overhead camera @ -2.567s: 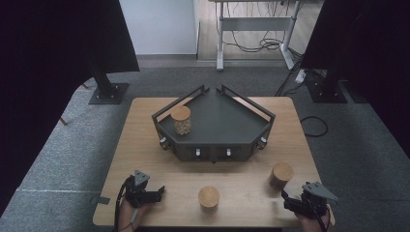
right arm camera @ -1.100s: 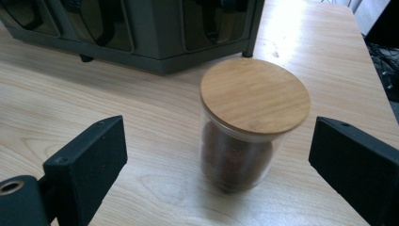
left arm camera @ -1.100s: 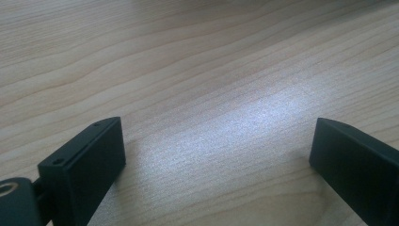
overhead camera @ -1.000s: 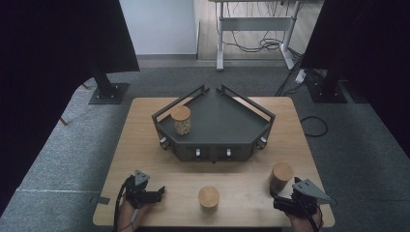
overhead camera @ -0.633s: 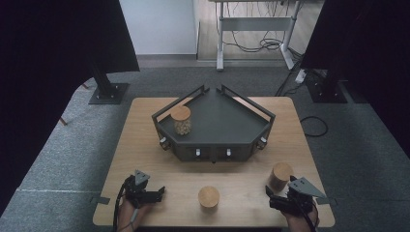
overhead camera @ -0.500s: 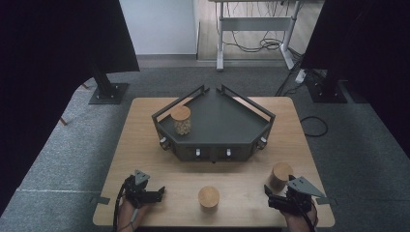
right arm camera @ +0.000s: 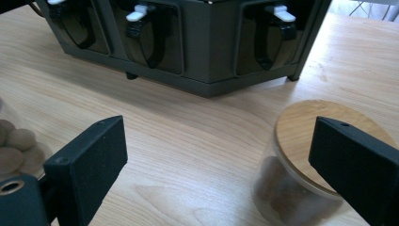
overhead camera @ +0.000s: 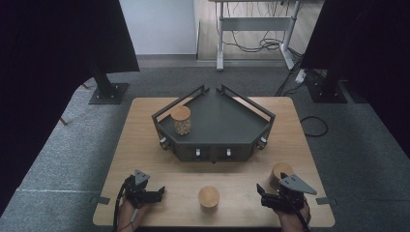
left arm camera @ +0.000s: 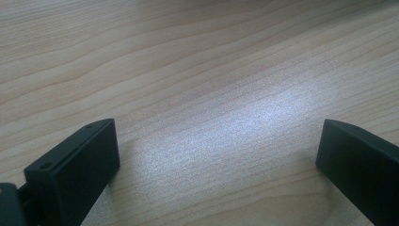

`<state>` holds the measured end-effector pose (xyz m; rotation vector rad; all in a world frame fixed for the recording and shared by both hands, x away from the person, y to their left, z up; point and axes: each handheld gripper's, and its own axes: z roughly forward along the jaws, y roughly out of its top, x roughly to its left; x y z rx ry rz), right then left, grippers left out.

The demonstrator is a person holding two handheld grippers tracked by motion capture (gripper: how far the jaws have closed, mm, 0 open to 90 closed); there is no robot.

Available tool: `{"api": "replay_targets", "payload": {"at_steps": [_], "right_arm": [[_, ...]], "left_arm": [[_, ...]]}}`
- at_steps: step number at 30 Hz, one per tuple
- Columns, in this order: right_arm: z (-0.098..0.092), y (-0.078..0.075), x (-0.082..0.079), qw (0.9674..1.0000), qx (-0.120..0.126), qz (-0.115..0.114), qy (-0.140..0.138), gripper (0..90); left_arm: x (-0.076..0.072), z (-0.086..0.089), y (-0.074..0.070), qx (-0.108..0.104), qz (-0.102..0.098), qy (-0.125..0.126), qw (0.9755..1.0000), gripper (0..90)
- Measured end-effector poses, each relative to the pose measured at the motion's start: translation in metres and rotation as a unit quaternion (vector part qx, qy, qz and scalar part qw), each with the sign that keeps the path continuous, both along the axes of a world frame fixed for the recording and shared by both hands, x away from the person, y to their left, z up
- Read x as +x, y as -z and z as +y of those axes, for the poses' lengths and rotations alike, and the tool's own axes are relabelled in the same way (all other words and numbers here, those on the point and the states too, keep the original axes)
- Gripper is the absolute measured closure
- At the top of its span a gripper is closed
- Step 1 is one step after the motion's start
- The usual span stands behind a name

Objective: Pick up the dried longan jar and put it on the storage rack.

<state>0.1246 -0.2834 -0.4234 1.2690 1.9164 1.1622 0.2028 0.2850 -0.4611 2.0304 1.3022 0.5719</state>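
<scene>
A dark hexagonal tray (overhead camera: 227, 113) sits mid-table with a wooden-lidded glass jar (overhead camera: 181, 120) on its left side. A second jar (overhead camera: 209, 197) stands near the front edge, and a third jar (overhead camera: 280, 172) stands front right. My right gripper (overhead camera: 265, 195) is open just beside that third jar (right arm camera: 301, 136), which shows partly behind one jaw; bare wood lies between its fingers. My left gripper (overhead camera: 157, 192) rests at the front left; its jaws have just been opening, with nothing between them but tabletop (left arm camera: 215, 129).
The wooden table (overhead camera: 145, 145) has bare room at its left and between the jars. The tray's front wall with white latches (right arm camera: 197, 47) faces my right gripper (right arm camera: 219, 125). A jar of round pieces (right arm camera: 14, 146) shows at that view's left edge.
My right gripper has moved left along the front edge, ending beside the front-right jar. The left gripper, the jars and the tray stay where they were.
</scene>
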Motion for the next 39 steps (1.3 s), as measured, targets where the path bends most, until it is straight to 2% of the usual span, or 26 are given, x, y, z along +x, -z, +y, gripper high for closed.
{"api": "replay_targets", "payload": {"at_steps": [17, 39], "right_arm": [[0.01, 0.0, 0.003, 0.9998, 0.011, 0.0, -0.018, 4.5], [0.028, 0.006, 0.005, 0.9987, 0.013, -0.001, -0.05, 4.2]], "left_arm": [[0.0, 0.0, 0.0, 0.0, 0.0, 0.001, 1.0, 0.0], [-0.001, 0.001, 0.0, 0.0, 0.0, 0.007, 1.0, 0.0]]}}
